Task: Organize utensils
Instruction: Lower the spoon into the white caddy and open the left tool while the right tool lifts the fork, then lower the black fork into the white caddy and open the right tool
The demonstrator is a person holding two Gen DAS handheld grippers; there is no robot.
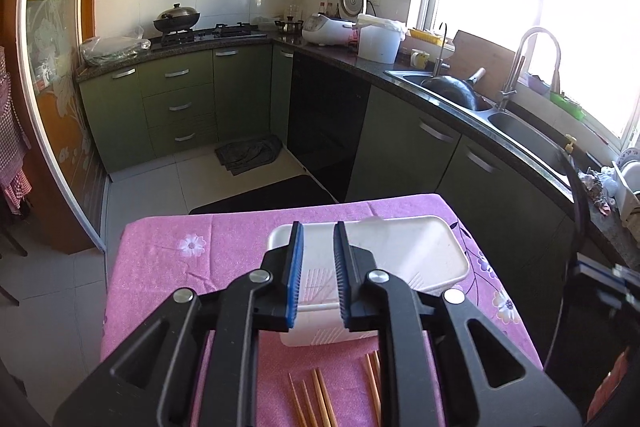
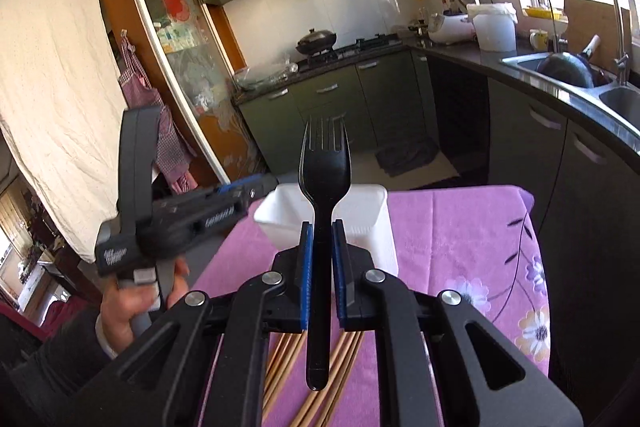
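My left gripper (image 1: 318,227) hovers over a white rectangular container (image 1: 420,247) on the pink cloth, jaws a little apart with nothing between them. Several wooden chopsticks (image 1: 320,399) lie on the cloth just in front of the container, under the gripper. My right gripper (image 2: 322,225) is shut on the handle of a black plastic fork (image 2: 325,163), tines up, held above the chopsticks (image 2: 280,359) and short of the container (image 2: 364,223). In the right wrist view the left gripper (image 2: 256,185) shows from the side at the left, held by a hand (image 2: 120,307).
The small table wears a pink flowered cloth (image 1: 180,267). Beyond it are green kitchen cabinets (image 1: 176,99), a stove with a wok (image 1: 176,19), and on the right a counter with a sink (image 1: 452,87) and tap. A dark mat (image 1: 248,155) lies on the floor.
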